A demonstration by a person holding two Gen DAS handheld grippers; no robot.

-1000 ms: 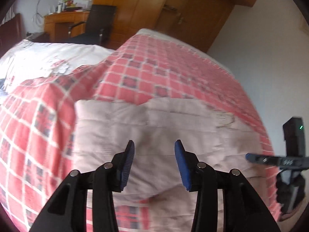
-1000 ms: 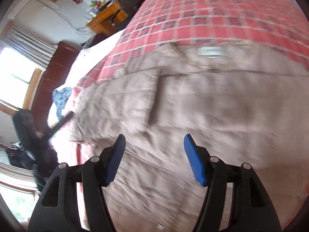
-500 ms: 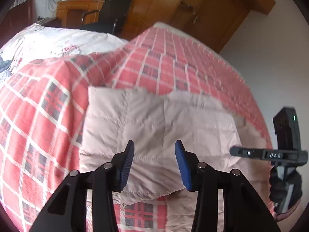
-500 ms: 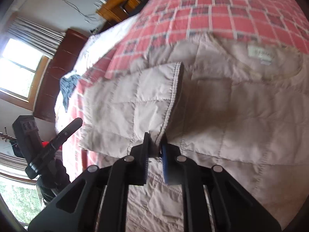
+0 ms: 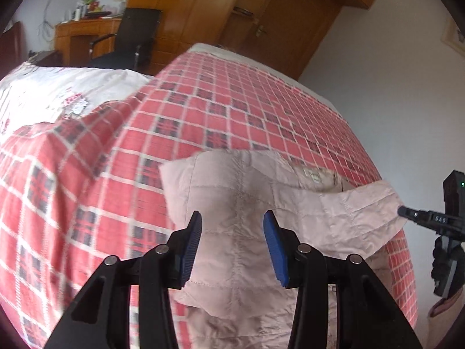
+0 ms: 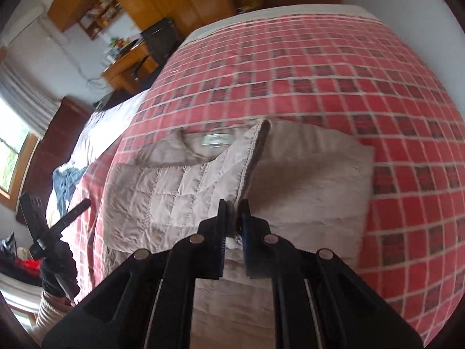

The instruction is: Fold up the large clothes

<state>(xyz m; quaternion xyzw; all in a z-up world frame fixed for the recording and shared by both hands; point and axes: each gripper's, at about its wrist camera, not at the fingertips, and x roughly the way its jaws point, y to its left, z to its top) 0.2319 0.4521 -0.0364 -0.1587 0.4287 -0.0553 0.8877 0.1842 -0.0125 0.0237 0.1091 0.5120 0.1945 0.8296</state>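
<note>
A beige quilted padded jacket (image 5: 241,203) is lying on a red checked bed cover (image 5: 218,110), directly before the left gripper (image 5: 232,232). The right gripper (image 6: 232,221) is clamping its raised stitched edge. Behind the bed, a wooden wardrobe (image 5: 232,14) is standing.

We see open red plaid bedspread (image 6: 334,67) beyond and to the right of the quilted jacket (image 5: 241,232), with nothing lying on it. To the left, a rumpled ridge of bedspread (image 5: 87,122) rises beside the white floral sheet (image 5: 58,87). A blue garment (image 6: 65,183) lies farther left. At the far end, the wardrobe (image 5: 232,14), desk (image 5: 84,37) and black chair (image 5: 128,40) close off the bed.
</note>
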